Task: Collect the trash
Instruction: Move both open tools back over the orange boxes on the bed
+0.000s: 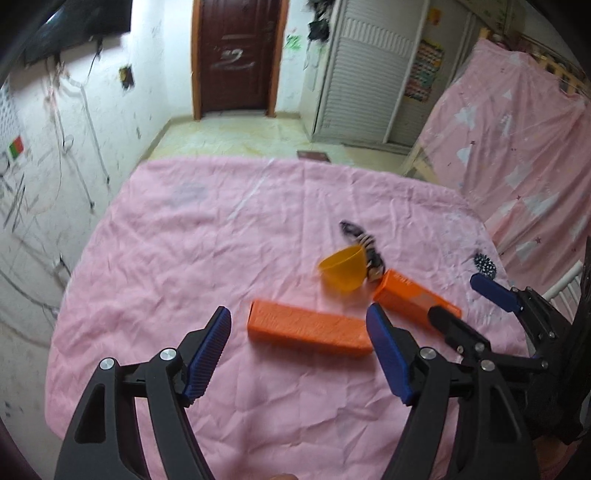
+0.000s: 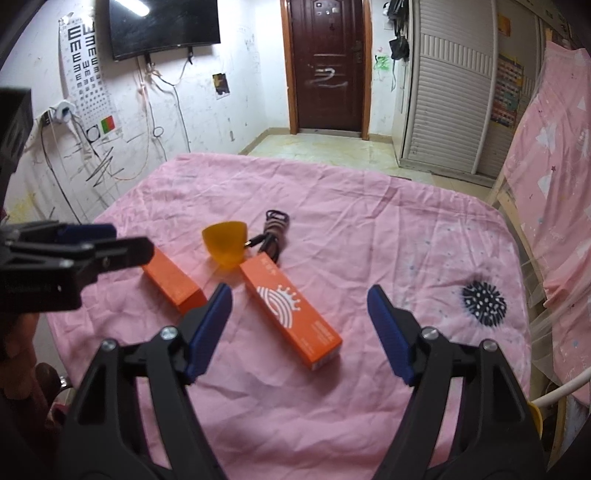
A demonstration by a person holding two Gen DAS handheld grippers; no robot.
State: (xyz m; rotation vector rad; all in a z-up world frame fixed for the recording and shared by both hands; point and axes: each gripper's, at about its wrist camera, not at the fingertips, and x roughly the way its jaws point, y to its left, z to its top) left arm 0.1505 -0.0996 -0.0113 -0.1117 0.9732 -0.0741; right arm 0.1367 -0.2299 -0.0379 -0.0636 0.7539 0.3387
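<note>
Orange box (image 2: 291,314) print shows only in right wrist view

We saw a scribbled white wall (image 2: 192,110), TV (image 2: 162,27), eye chart (image 2: 86,70), brown door (image 2: 327,66), slatted wardrobe (image 2: 450,103), tiled floor (image 2: 325,147), pink bedspread (image 2: 369,206).

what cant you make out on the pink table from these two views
- Cable bundle: left wrist view, blurred, its near end hidden behind the yellow cup.
- Patterned orange box: left wrist view, near end covered by the right gripper.
- Print on that box: right wrist view, too small to read.
- Plain orange box: right wrist view, far end behind the left gripper.
</note>
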